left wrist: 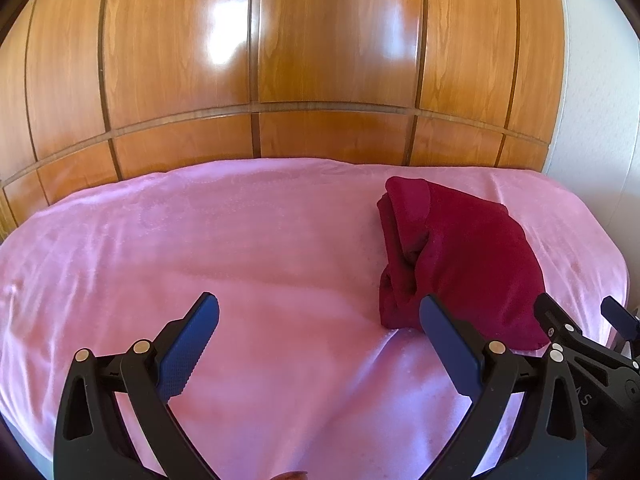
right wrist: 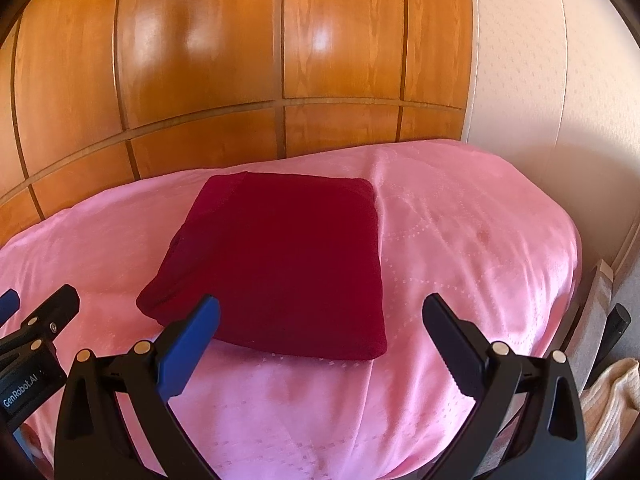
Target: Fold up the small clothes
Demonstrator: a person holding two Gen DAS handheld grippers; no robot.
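Note:
A dark red garment (right wrist: 280,264) lies folded into a thick rectangle on the pink bedspread (right wrist: 320,408). In the left wrist view the garment (left wrist: 468,256) shows its layered folded edge on the left side. My left gripper (left wrist: 320,312) is open and empty, above bare bedspread (left wrist: 200,248) to the left of the garment. My right gripper (right wrist: 320,312) is open and empty, just in front of the garment's near edge, apart from it. The right gripper also shows in the left wrist view (left wrist: 580,320), and the left gripper at the left edge of the right wrist view (right wrist: 36,312).
A glossy wooden panelled wardrobe (left wrist: 320,60) stands behind the bed. A pale wall (right wrist: 540,80) is at the right. A beige ribbed cloth (right wrist: 608,412) and a dark object (right wrist: 616,324) lie off the bed's right edge.

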